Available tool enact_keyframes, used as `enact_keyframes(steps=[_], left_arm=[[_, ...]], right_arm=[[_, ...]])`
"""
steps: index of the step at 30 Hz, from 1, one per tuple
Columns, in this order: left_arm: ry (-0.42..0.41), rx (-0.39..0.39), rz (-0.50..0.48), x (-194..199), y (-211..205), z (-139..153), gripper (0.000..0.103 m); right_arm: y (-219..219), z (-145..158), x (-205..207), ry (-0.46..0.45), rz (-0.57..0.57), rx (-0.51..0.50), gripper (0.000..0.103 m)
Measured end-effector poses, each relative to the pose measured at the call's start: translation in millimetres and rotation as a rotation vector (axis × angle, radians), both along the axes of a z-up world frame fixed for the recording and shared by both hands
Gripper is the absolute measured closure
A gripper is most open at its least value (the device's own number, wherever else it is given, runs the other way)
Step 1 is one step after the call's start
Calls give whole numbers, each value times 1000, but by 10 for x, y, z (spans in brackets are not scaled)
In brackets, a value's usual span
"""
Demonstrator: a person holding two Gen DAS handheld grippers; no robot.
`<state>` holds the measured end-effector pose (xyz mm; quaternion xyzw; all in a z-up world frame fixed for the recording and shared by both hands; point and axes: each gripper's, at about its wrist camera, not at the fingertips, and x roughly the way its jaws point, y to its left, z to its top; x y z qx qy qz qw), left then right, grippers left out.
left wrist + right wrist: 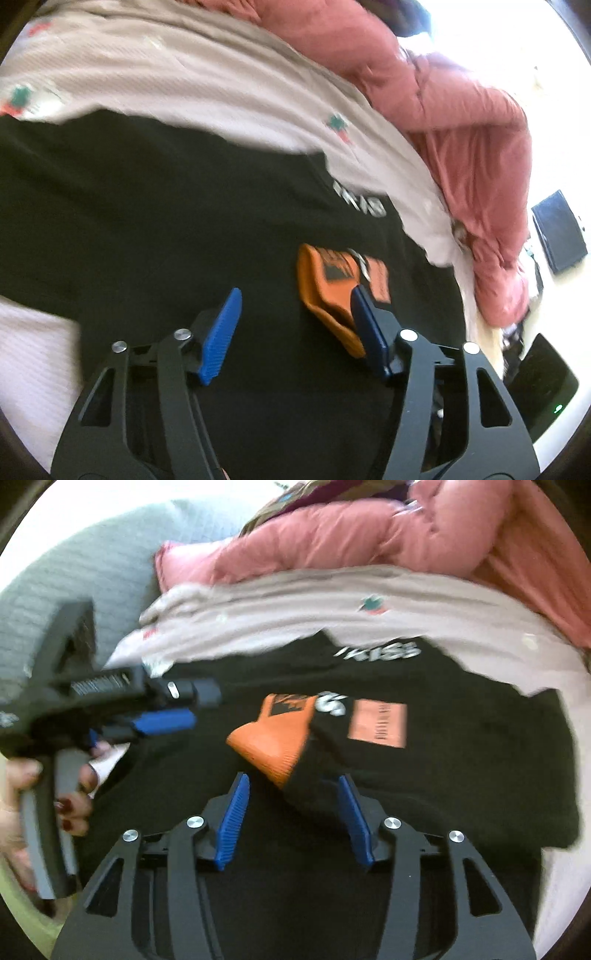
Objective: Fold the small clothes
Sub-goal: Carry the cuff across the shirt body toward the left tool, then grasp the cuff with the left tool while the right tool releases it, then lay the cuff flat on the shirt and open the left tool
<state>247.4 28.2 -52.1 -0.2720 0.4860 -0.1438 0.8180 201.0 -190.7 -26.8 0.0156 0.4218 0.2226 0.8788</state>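
Both views are smeared with motion blur, so the white lettering on the black garment (166,206) is only partly legible, and its lower part is covered by the gripper bodies in each wrist view. At the far left of the right wrist view the left hand-held gripper (184,709) shows side-on, held by a hand with dark red nails (44,805) that the frame edge cuts off; its blue pads there overlap, so the gap is hard to judge. In its own view the left hand-held gripper (295,328) stands released, its pads wide apart over the black cloth, and the orange cuff (328,295) lies against the inner face of its right pad — touching or merely overlapping, I cannot tell. The right hand-held gripper (295,819) is likewise released, with the orange cuff (273,746) just beyond its tips, between them. The garment lies spread on a beige printed fabric (184,74), with a pink quilt (332,542) bunched behind — rightmost in the left view.
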Motion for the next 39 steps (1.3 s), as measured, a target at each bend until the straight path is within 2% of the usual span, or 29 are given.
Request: enact_keyframes(steps=[2,5,9,10,11,12,17,19,21,24,31,36,39], left_arm=[[9,-24,-41,-5,-141,-48,57],[14,-46,-75,-9,-294,-96,58],[-3,3,-98,29,-479,-146,60],[-16,37,-97,41,-543,-156,77],[-32,81,-82,46,-592,-163,90],[-50,113,-75,47,-625,-166,98],[-122,167,-75,37,-549,6,99],[-193,250,-42,-12,-451,203,99],[-229,292,-13,-44,-362,319,99],[-220,293,17,-50,-179,397,99],[-97,305,41,13,45,167,97],[-167,372,116,-61,241,409,96],[-194,375,108,-81,206,486,96]], right_arm=[[-230,69,-75,-29,-80,-19,50],[-531,148,-179,-70,-173,-38,50],[-831,211,-263,-118,-262,-34,50],[-874,216,-269,-124,-276,-33,50],[-928,216,-275,-125,-291,-26,50],[-980,208,-273,-121,-308,-15,50],[-1074,143,-300,-104,-344,-37,50],[-1102,117,-324,-100,-351,-38,50],[-1125,91,-334,-91,-353,-39,50],[-1127,59,-332,-78,-359,-43,50],[-1074,68,-307,-71,-350,-63,50],[-1042,135,-235,-82,-338,-79,44],[-948,140,-130,-75,-307,-108,43]])
